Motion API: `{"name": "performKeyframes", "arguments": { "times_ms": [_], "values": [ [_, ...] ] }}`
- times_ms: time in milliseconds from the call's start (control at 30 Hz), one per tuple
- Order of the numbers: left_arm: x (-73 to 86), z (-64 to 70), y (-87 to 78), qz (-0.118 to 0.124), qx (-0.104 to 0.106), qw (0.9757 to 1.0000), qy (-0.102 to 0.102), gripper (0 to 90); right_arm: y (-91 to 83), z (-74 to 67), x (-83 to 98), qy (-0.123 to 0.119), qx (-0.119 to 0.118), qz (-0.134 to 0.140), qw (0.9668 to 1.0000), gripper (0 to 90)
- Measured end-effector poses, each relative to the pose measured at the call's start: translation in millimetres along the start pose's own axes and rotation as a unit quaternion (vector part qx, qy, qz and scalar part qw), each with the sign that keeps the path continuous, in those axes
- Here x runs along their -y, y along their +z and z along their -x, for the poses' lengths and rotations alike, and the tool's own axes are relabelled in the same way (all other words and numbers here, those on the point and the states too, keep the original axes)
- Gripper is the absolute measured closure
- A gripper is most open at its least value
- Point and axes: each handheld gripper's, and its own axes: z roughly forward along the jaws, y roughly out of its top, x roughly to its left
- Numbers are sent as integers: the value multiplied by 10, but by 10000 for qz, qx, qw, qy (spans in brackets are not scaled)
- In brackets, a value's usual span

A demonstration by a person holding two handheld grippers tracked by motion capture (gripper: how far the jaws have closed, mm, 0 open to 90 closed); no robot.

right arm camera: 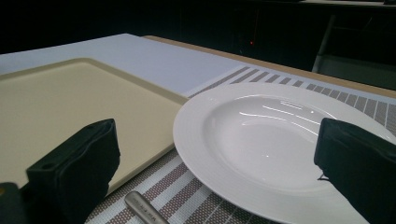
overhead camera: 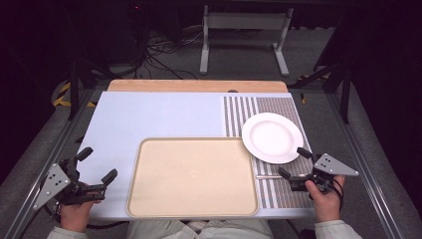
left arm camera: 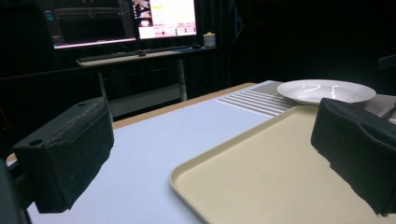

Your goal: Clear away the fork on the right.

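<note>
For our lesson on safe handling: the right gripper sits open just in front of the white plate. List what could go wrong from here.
1. The plate already overlaps the corner of the tray, so it may sit unevenly; a grip on its smooth rim could slip or tip it.
2. A metal utensil handle lies on the striped mat just below the open right gripper; moving in low could knock it.

The left gripper (left arm camera: 210, 154) is holding its two black jaws wide apart with nothing between them. A tan tray (left arm camera: 261, 172) is lying on the pale blue surface (left arm camera: 154, 140), and a white plate (left arm camera: 327, 91) is sitting behind it on a striped mat (left arm camera: 257, 100). Far back, a screen (left arm camera: 163, 18) is glowing in the dark.
</note>
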Motion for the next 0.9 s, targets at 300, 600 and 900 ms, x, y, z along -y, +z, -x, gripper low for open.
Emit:
{"name": "performKeyframes", "arguments": {
  "times_ms": [300,600,900],
  "values": [
    [4,0,0,-1,13,10000,-23,0,9,-5,1,13,-51,0,10000,11],
    [1,0,-3,-5,13,10000,-34,0,-16,-3,-40,35,-89,118,9999,8],
    [-6,-1,-12,2,2,10000,-25,0,-47,29,-255,-93,-162,-73,9998,9]
  ]
}}
